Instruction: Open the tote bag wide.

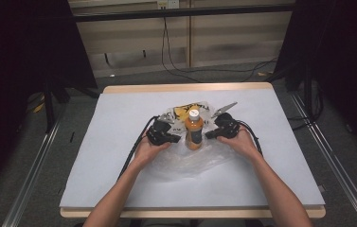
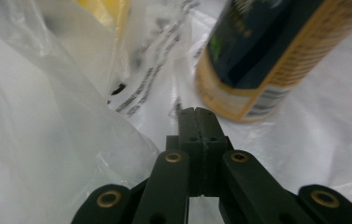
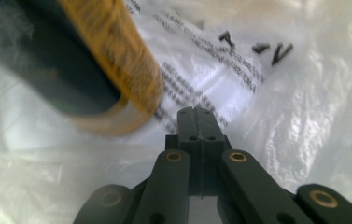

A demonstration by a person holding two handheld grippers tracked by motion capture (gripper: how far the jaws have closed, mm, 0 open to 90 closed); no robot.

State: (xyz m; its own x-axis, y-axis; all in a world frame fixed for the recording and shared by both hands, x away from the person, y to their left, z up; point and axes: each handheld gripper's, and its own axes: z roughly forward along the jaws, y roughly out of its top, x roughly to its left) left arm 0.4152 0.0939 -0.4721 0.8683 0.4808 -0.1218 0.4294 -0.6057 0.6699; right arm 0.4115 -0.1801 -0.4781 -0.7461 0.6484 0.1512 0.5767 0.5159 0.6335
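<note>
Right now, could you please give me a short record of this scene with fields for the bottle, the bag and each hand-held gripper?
bottle: orange juice bottle with a white cap, upright on the bag, between the two grippers
bag: clear plastic bag, crumpled, with yellow and black print, lying on the table
left hand-held gripper: jaws closed, tips near the bottle's base; no film seen between the jaws
right hand-held gripper: jaws closed, just right of the bottle
surface: table covered with white paper
</note>
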